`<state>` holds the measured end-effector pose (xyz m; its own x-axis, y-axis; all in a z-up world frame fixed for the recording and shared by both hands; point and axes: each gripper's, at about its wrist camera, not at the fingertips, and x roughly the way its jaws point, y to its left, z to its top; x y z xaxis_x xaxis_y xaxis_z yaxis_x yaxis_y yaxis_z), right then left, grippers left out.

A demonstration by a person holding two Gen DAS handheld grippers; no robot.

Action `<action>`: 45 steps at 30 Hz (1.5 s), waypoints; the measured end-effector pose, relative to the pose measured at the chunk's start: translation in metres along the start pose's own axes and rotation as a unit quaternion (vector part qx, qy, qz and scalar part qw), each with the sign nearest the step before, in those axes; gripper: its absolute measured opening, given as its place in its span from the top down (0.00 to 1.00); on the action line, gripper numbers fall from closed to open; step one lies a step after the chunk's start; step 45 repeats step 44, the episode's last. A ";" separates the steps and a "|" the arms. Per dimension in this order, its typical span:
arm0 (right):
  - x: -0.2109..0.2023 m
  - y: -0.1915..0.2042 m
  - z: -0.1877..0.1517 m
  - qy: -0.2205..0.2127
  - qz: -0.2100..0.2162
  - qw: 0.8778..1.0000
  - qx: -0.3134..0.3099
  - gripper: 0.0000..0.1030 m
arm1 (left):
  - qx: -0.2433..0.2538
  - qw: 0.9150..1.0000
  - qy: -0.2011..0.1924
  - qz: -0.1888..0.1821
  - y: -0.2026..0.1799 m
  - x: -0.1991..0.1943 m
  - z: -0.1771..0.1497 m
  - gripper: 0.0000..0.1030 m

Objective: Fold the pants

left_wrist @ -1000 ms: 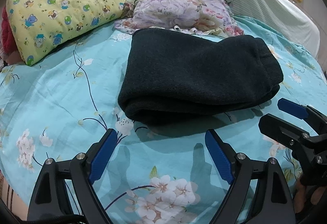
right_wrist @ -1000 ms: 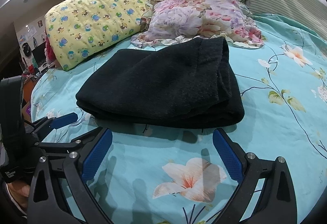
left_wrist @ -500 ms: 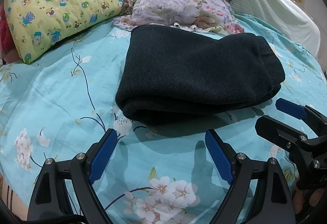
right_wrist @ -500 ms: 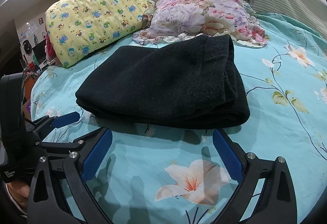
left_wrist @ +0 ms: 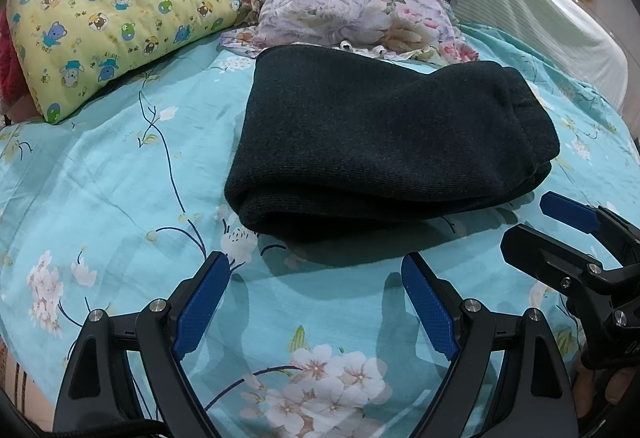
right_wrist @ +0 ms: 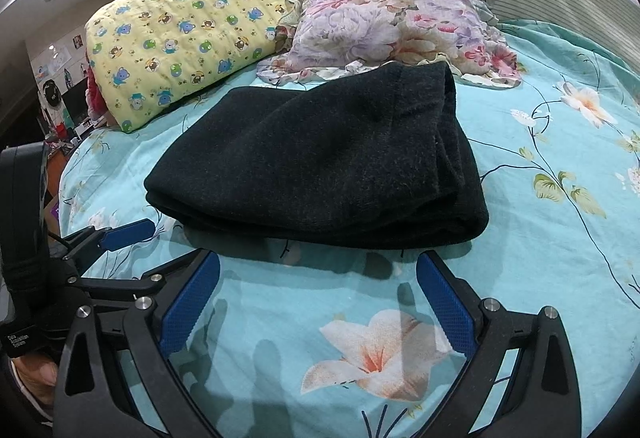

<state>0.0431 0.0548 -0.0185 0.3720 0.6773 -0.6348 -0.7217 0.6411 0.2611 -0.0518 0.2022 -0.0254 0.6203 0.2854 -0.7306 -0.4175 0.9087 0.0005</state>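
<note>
**Operator:** How far along is the fold?

**Manual:** The pants lie at frame centre as a compact, layered bundle on the bedsheet; judged from this, you have completed the folding; at most a light tidy remains.

**Operator:** State of the claws?

**Manual:** The left gripper is spread wide and empty; the right gripper is likewise spread, gripping nothing; both sit short of the bundle's near edge.

**Operator:** Room to move?

**Manual:** Bare sheet lies at lower left and right; the pillows crowd the upper frame, one touching the bundle's far edge; withdraw toward the lower frame.
</note>
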 end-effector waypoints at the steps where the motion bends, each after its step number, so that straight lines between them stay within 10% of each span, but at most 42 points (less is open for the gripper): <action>1: 0.000 0.000 0.000 0.000 0.000 1.000 0.000 0.04 | 0.000 1.000 0.000 0.000 0.000 0.001 0.001 0.14; 45: -0.010 -0.005 0.017 -0.024 -0.001 1.000 0.004 0.04 | -0.024 1.000 -0.009 -0.006 0.009 -0.012 0.027 0.14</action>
